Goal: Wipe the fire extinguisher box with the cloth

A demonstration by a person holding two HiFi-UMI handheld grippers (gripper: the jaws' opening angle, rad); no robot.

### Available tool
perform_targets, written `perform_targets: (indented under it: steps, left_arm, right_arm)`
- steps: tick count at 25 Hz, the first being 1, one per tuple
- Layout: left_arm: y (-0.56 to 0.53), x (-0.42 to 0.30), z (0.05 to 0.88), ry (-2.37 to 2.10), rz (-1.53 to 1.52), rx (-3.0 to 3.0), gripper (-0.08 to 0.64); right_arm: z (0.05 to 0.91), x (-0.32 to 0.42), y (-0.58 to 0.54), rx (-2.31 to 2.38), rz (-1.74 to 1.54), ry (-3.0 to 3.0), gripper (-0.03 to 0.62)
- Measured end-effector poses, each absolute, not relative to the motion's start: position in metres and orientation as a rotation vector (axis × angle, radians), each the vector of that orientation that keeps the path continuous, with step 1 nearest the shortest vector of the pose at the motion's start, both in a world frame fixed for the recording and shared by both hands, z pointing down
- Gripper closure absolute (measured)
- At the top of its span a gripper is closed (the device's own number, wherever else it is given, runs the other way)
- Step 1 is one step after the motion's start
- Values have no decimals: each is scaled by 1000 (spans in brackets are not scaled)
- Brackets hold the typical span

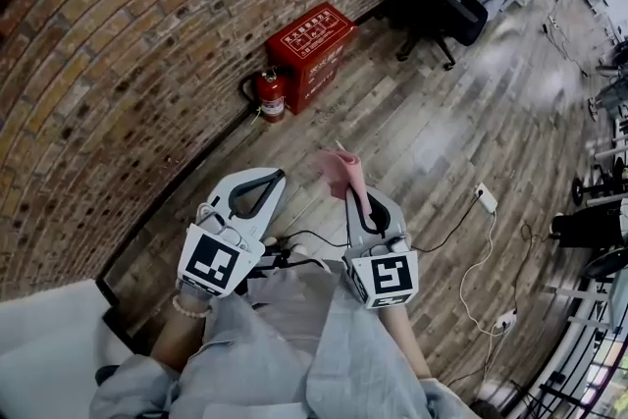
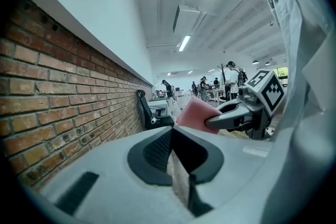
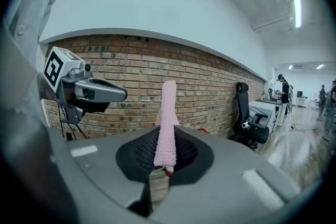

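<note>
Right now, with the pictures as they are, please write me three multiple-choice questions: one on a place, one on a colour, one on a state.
1. Where does the fire extinguisher stand?
A. On the floor beside the fire extinguisher box, at the brick wall
B. On top of the box
C. Under the office chair

2. What colour is the cloth?
A. Blue
B. Pink
C. White

3. What is the state of the right gripper?
A. Open and empty
B. Shut on a cable
C. Shut on the cloth

Answers:
1 A: the head view shows it upright on the wooden floor next to the red box.
2 B: both gripper views show it pink.
3 C: in the right gripper view the cloth stands up between the closed jaws.
</note>
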State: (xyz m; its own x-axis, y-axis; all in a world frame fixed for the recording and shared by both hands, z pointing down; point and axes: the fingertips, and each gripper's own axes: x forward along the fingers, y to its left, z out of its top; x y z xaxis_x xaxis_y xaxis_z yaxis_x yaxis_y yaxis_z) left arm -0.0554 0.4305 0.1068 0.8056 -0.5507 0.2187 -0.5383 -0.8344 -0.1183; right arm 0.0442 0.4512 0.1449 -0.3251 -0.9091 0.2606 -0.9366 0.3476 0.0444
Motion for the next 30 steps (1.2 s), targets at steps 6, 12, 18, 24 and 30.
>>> perform_targets:
  steps: [6, 12, 18, 24, 30]
  left_arm:
    - [442, -51, 104, 978, -360, -2912, 561]
    - [446, -46, 107, 1012, -349, -2892, 561]
    - [434, -36, 112, 988, -355, -2896, 563]
    - [400, -19, 114, 937, -338, -2912, 561]
    - [334, -4, 120, 893, -343, -2930, 563]
  right_arm:
    - [149, 59, 461, 1615, 145, -2393, 574]
    - [157, 69, 464, 1620, 159, -2398, 574]
    - [160, 79, 452, 1638, 156, -2386, 573]
    - [163, 92, 424, 1674, 163, -2357, 573]
    - [165, 102, 364, 1699, 164, -2339, 573]
